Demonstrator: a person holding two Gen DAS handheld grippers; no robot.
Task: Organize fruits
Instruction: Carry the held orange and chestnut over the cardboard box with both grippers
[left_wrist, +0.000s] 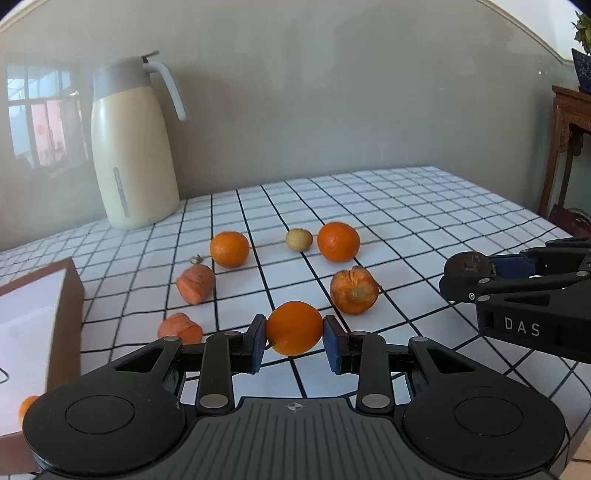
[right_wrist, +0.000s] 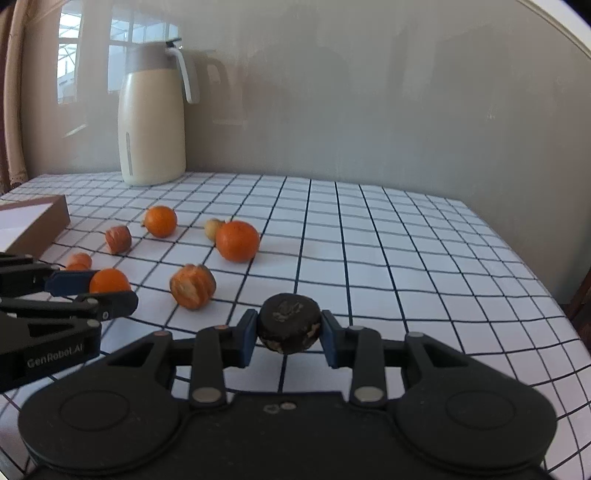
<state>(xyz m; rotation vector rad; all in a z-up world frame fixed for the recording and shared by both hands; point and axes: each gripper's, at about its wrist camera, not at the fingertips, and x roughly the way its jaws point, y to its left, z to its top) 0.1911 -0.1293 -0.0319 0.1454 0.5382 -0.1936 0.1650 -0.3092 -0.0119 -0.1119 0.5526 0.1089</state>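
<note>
"DAS" on the right hand-held gripper (left_wrist: 466, 266); "GenRobot.AI" on the left hand-held gripper (right_wrist: 92, 290)

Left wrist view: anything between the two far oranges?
Yes: a small round tan fruit sits between the left far orange and the right far orange, close beside the right one.

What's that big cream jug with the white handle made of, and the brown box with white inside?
The cream jug looks like hard plastic or coated metal: smooth, faintly shiny, with a grey lid section; which one, I cannot tell. The brown box looks like cardboard, judging by its flat matte walls, sharp folded corners and plain white lining.
</note>
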